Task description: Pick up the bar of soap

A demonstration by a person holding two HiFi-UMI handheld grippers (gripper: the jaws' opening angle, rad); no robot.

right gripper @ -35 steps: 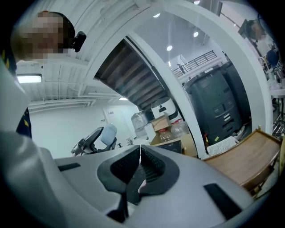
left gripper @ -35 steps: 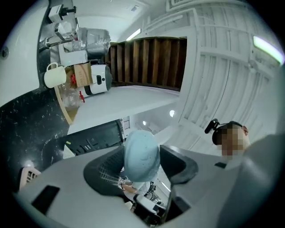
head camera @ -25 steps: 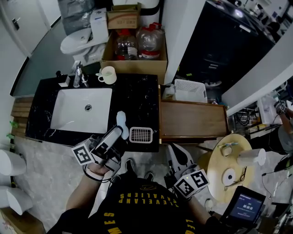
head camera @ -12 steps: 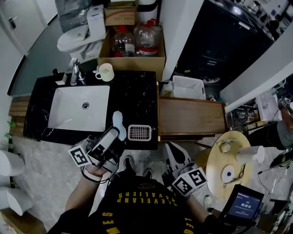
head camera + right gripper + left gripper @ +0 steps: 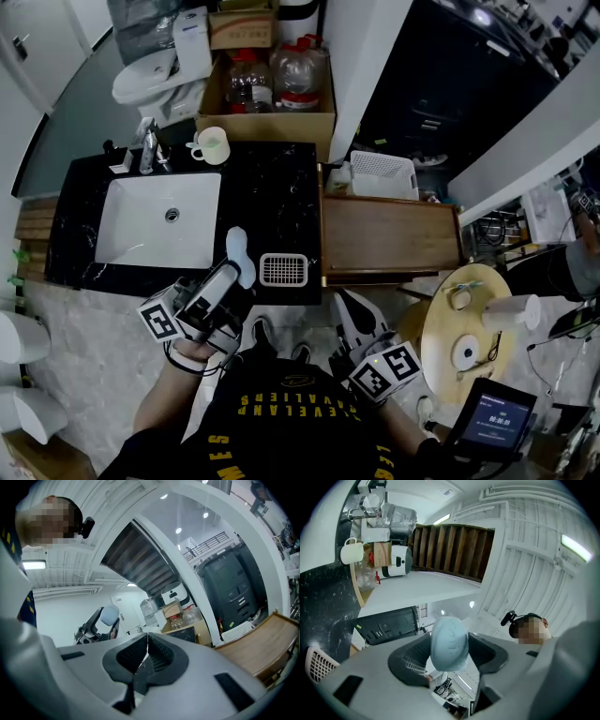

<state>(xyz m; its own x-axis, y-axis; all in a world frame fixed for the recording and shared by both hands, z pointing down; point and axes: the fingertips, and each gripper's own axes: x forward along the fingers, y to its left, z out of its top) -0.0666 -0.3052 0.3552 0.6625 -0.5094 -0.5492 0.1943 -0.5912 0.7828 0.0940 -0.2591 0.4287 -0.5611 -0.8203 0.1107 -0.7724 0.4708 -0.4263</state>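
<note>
The pale blue bar of soap [image 5: 239, 254] is off the counter, with my left gripper [image 5: 234, 270] shut on it above the front edge of the black counter [image 5: 281, 202]. In the left gripper view the soap [image 5: 449, 643] stands on end between the two dark pads, and the left gripper [image 5: 449, 652] points up and away from the counter. My right gripper [image 5: 351, 317] hangs lower right, in front of the person's body, off the counter. Seen in its own view, the right gripper [image 5: 146, 654] is shut with nothing between the pads. That view also catches the soap [image 5: 109, 615] at the left.
A white sink [image 5: 159, 221] is set into the counter, with a tap [image 5: 148, 148] and a cream mug [image 5: 213, 146] behind it. A white slotted soap tray [image 5: 284, 269] sits by the counter's front right corner. A wooden table [image 5: 389, 241] adjoins on the right, a round table [image 5: 441, 328] below it.
The left gripper still holds the soap at about the same place over the counter's front edge. The head view has drifted slightly; the right gripper has shifted a little left.
</note>
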